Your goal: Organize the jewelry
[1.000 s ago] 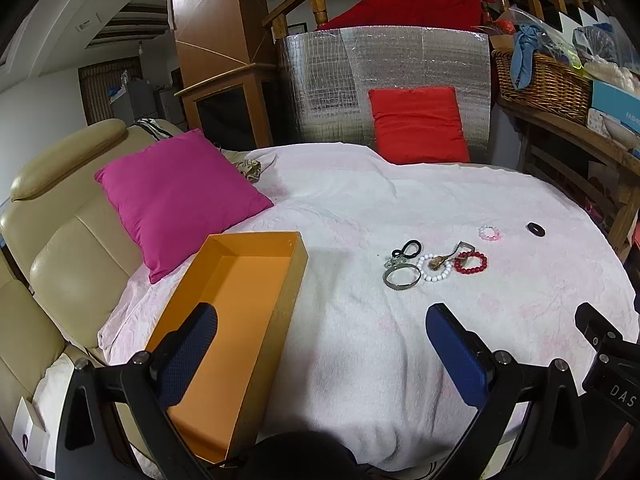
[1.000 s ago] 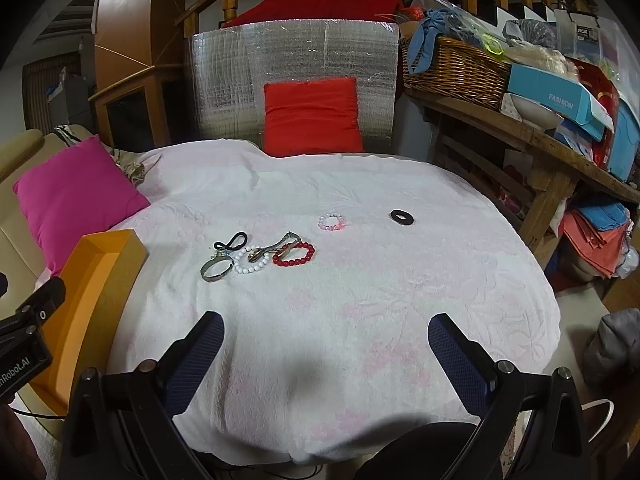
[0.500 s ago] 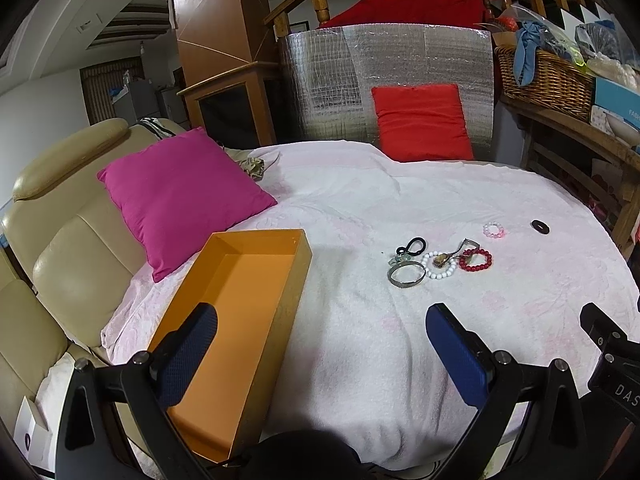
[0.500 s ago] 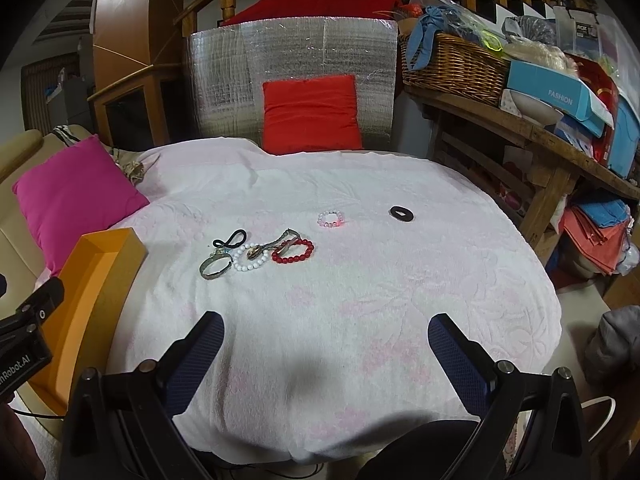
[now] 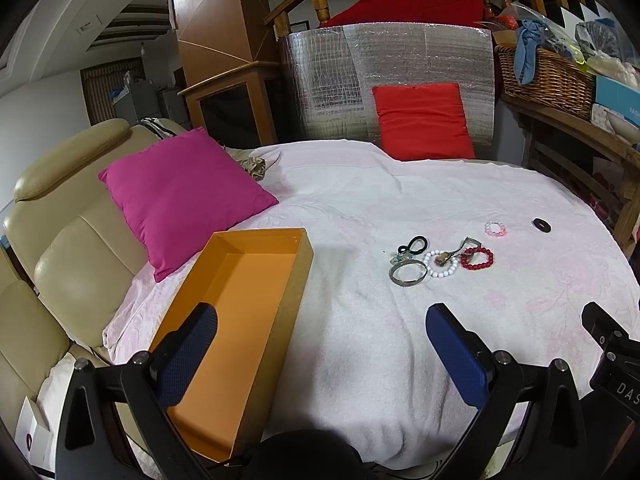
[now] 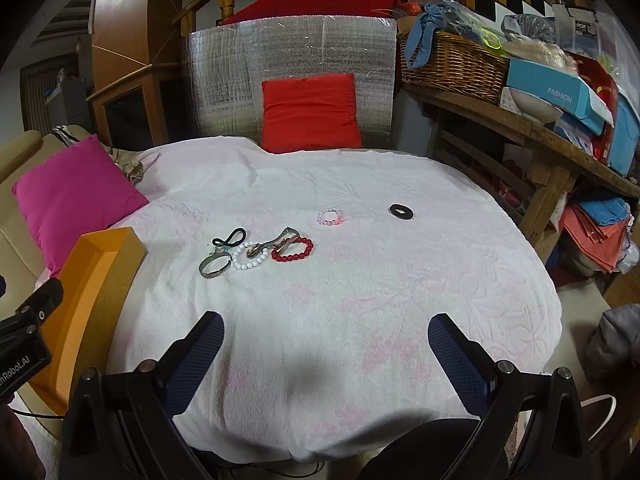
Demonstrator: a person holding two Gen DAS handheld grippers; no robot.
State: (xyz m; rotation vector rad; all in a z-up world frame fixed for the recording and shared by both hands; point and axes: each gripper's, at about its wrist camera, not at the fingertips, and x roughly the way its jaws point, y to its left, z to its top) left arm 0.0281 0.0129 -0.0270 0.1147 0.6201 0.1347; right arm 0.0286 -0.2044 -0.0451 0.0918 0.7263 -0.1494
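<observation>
Jewelry lies in a cluster on the white-and-pink cloth: a metal bangle [image 5: 408, 273] [image 6: 215, 265], a white bead bracelet [image 5: 441, 265] [image 6: 250, 257], a red bead bracelet [image 5: 477, 258] [image 6: 293, 249], a black cord loop [image 5: 413, 245] [image 6: 230, 237]. Farther right sit a pink bead bracelet [image 5: 496, 228] [image 6: 331, 216] and a black ring [image 5: 541, 224] [image 6: 401, 211]. An empty orange box [image 5: 240, 304] [image 6: 96, 280] rests at the left edge. My left gripper [image 5: 320, 344] is open over the box's right wall. My right gripper [image 6: 326, 354] is open above bare cloth, well short of the cluster.
A magenta cushion [image 5: 180, 196] leans on the beige sofa [image 5: 60, 240] at the left. A red cushion [image 6: 310, 114] stands against a silver panel at the back. A wooden shelf [image 6: 520, 120] with a wicker basket [image 6: 452, 64] and boxes runs along the right.
The view from both grippers shifted very slightly; the left one edged a little rightward and back. The jewelry and the box lie as before, and both grippers stay open.
</observation>
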